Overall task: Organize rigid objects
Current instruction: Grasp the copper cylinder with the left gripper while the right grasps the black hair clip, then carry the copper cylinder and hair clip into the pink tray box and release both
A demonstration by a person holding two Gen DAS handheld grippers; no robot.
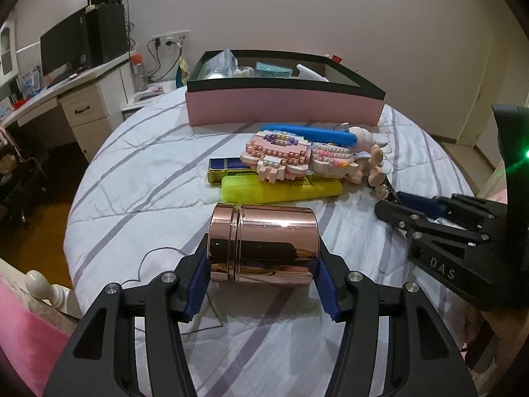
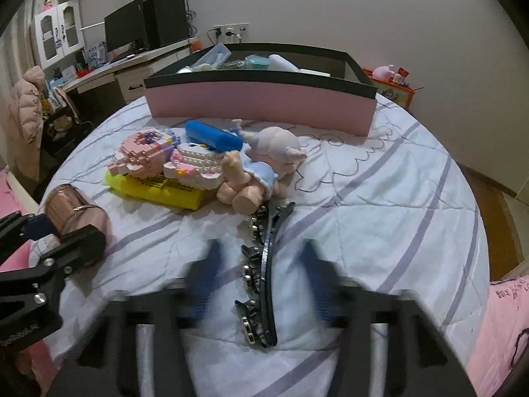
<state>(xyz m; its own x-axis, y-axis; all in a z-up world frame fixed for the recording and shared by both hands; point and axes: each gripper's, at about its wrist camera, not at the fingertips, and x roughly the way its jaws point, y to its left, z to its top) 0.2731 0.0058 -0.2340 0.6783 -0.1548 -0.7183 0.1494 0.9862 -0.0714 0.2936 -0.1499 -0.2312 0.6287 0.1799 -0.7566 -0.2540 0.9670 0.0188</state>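
Observation:
My left gripper [image 1: 263, 261] is shut on a rose-gold metal canister [image 1: 264, 241] that lies on its side, its pads on both ends; the canister also shows in the right wrist view [image 2: 74, 206]. My right gripper [image 2: 261, 274] is open, blurred, with its fingers either side of a dark studded headband [image 2: 264, 274] lying on the bed. Ahead lie a pink brick model [image 1: 281, 157], a yellow case [image 1: 281, 188], a blue tube [image 1: 310, 134] and a baby doll [image 2: 261, 168]. The pink box with a black rim [image 1: 284, 106] stands behind them.
The bed has a white quilt with purple stripes [image 1: 139, 178]. A blue and gold box [image 1: 228, 165] lies left of the yellow case. A desk with a monitor [image 1: 66, 46] stands at the far left. A pink blanket [image 2: 499, 324] lies at the right.

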